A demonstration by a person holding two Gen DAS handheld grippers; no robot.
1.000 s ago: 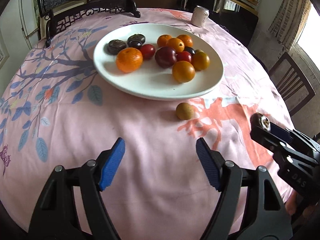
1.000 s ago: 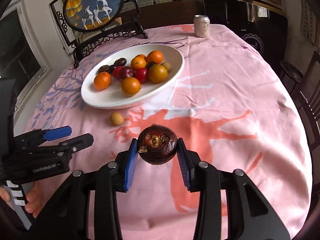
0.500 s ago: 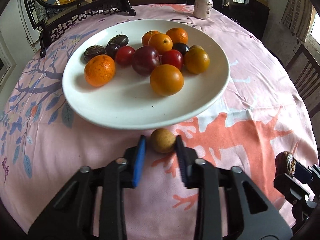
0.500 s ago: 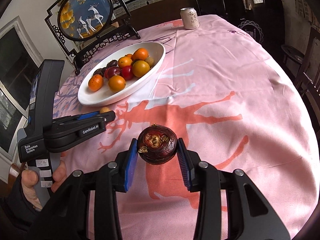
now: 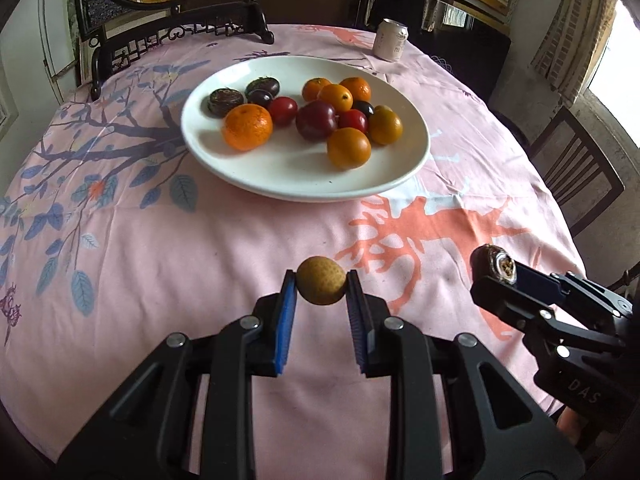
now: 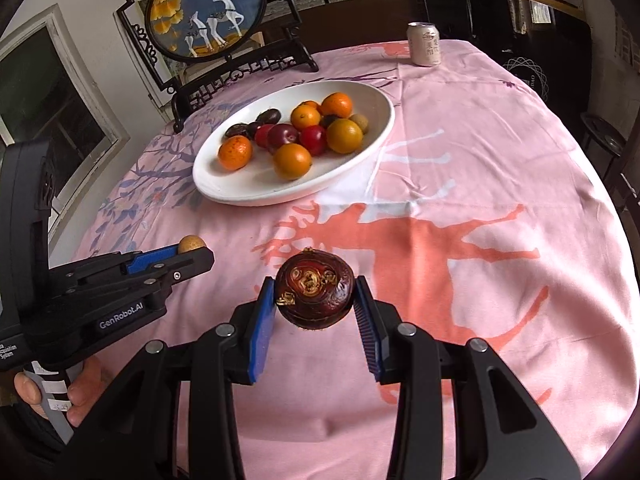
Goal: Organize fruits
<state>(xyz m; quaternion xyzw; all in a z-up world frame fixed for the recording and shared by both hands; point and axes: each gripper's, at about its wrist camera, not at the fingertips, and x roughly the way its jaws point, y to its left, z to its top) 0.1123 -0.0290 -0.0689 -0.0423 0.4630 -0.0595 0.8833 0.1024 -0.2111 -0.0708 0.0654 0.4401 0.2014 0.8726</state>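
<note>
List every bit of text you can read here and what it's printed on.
"GenRobot.AI": side of the left tool, in the right wrist view.
"DAS": body of the right tool, in the left wrist view.
White label at that view's left edge: cut off, only "System" is legible.
Can: dark characters, too small to read.
Handle stickers by the hand: handwriting, unreadable.

Black left gripper (image 5: 321, 280), blue-padded jaws, silver screws, "GenRobot.AI" lettering

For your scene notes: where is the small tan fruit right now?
The small tan fruit sits pinched in the left claw, above the pink tablecloth, short of the white plate.
</note>
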